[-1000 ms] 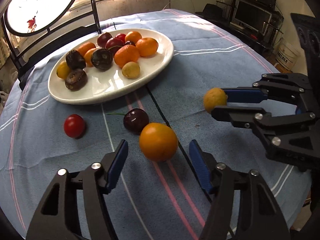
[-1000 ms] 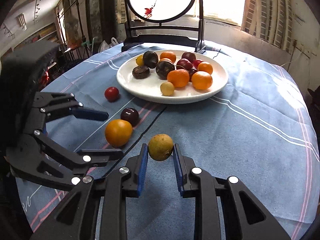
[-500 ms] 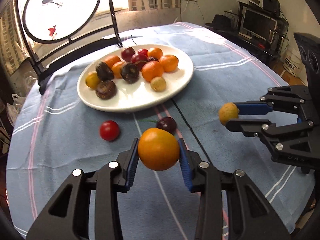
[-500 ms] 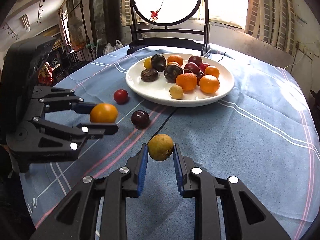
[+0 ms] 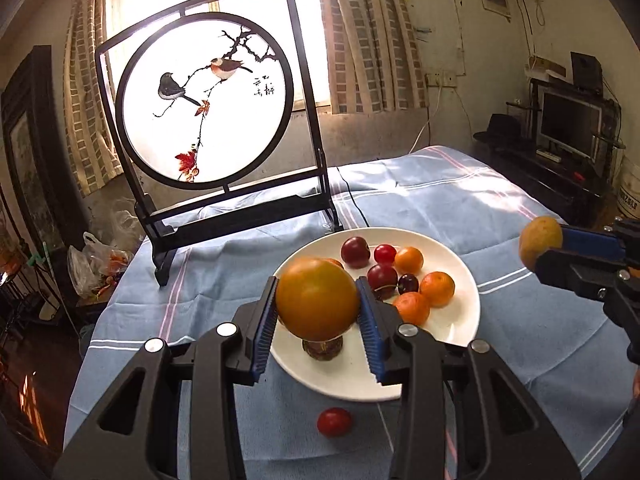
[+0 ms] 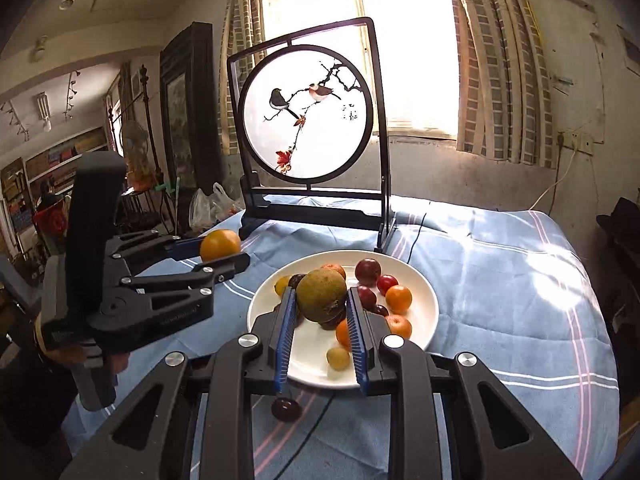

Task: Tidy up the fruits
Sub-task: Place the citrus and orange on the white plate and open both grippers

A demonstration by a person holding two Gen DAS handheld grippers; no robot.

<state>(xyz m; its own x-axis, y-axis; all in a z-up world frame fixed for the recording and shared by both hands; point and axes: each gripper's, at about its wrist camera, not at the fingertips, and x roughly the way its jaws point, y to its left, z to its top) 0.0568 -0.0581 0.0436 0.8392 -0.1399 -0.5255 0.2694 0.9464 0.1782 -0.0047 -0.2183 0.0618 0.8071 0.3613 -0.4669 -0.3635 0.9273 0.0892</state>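
Two grippers, each holding one fruit: the left gripper (image 5: 318,312) holds one large orange (image 5: 317,299), the right gripper (image 6: 322,320) one yellow-brown fruit (image 6: 321,291). One white plate (image 5: 460,322) sits on the counter. On its visible part lie three small oranges, about four dark red fruits, one small yellow fruit (image 6: 338,358) and one brown fruit (image 5: 322,349); others are hidden. Off the plate, toward the near edge, lie one red tomato (image 5: 334,421) and one dark plum (image 6: 286,408). One round bird screen (image 5: 206,98) stands at the far edge.
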